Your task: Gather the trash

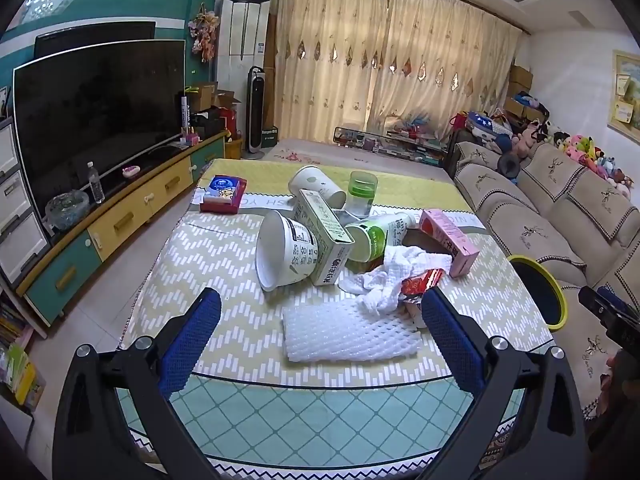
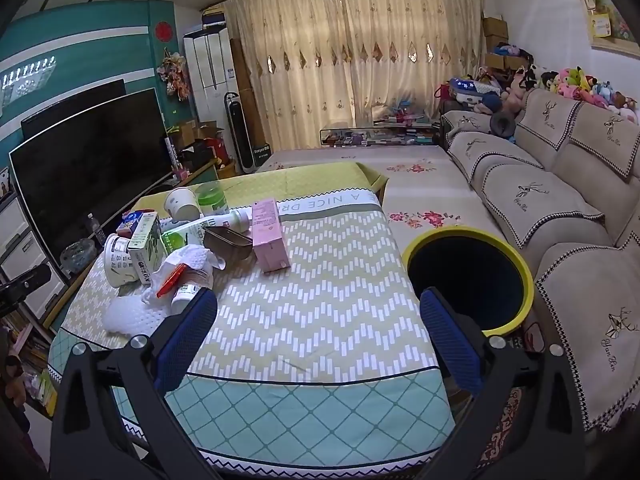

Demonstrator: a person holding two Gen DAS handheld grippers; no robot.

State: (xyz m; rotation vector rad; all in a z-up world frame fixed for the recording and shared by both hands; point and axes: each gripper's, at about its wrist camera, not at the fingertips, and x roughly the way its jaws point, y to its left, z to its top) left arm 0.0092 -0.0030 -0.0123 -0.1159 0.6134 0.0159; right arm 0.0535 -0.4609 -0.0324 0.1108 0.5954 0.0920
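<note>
Blue fingers [image 1: 208,320] of the left gripper [image 1: 320,320] stand spread and empty, as do the right gripper's [image 2: 318,312]. On the surface [image 1: 224,248], trash is heaped at twelve o'clock; the bin [image 2: 520,264] waits at two. White foam netting [image 1: 344,332] lies nearest: light, soft, probably easiest pinched at its edge. Cartons [image 1: 320,232] look stiffer.

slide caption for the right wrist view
Open right gripper over the table, trash pile left, yellow-rimmed bin right.
</note>
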